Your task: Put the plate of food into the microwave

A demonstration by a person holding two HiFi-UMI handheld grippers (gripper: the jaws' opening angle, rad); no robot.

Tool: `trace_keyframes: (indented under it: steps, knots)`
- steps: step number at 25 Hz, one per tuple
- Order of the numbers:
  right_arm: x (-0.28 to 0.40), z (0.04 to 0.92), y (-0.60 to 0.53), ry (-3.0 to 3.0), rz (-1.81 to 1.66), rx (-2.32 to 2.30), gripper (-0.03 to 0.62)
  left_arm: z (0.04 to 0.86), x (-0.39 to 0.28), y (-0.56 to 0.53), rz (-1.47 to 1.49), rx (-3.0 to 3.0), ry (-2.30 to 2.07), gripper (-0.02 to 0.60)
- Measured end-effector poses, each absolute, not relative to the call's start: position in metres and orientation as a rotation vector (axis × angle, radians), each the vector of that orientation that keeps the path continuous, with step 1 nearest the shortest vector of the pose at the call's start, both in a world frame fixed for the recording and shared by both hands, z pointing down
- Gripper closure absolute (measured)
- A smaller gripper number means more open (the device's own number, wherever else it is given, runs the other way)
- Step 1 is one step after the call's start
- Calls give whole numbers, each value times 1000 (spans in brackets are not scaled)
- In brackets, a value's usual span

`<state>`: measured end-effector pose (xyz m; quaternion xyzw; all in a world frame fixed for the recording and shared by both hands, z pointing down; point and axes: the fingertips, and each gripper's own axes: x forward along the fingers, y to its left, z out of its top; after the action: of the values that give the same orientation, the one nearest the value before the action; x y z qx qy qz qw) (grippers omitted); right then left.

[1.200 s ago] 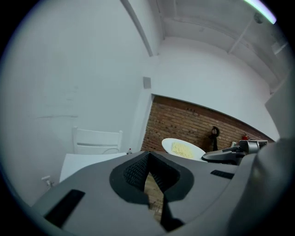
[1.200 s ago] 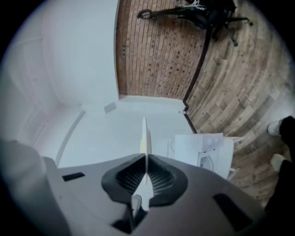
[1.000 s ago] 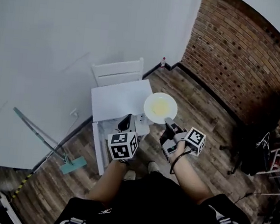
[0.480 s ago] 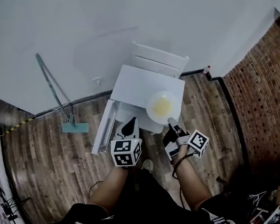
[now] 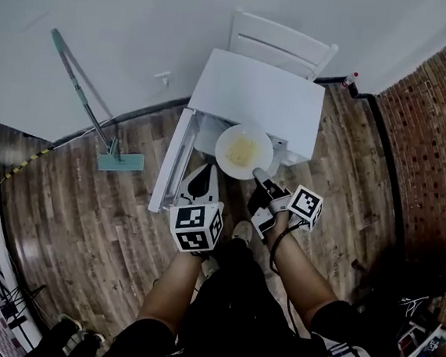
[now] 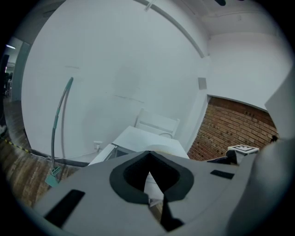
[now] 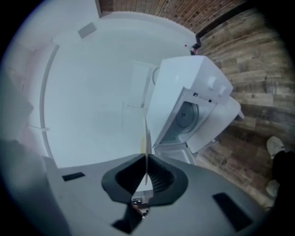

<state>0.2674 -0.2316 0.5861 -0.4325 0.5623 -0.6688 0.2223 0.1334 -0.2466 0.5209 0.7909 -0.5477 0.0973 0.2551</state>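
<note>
Wood-plank floor (image 5: 85, 223) underfoot. White microwave (image 5: 262, 99) stands just ahead of both grippers, with its door (image 5: 171, 161) swung open ahead and to the left of the left gripper (image 5: 200, 186). White plate (image 5: 243, 152) carrying yellow food (image 5: 244, 149) is held in front of the open cavity, not yet inside. Right gripper (image 5: 261, 175): jaws pinched on the plate's near rim. Left gripper: jaws pressed together, nothing between them, just left of the plate.

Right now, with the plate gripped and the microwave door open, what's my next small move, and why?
Probably ease the right gripper forward and down, keeping the plate level: its jaws clamp the rim, the plate hovers just outside the microwave, whose door stands open.
</note>
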Motion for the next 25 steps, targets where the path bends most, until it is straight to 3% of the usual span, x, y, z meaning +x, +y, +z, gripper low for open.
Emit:
trace_keyframes:
  steps: [8, 15, 25]
  knots:
    - [253, 706, -228, 1416, -1826, -1205, 568, 615, 128, -236, 232, 2169, -1495, 583]
    - [271, 800, -296, 1409, -1679, -1156, 568, 717, 126, -252, 185, 2208, -1536, 583]
    - [267, 850, -407, 1513, -1512, -1160, 568, 798, 114, -242, 124, 2282, -1578, 583]
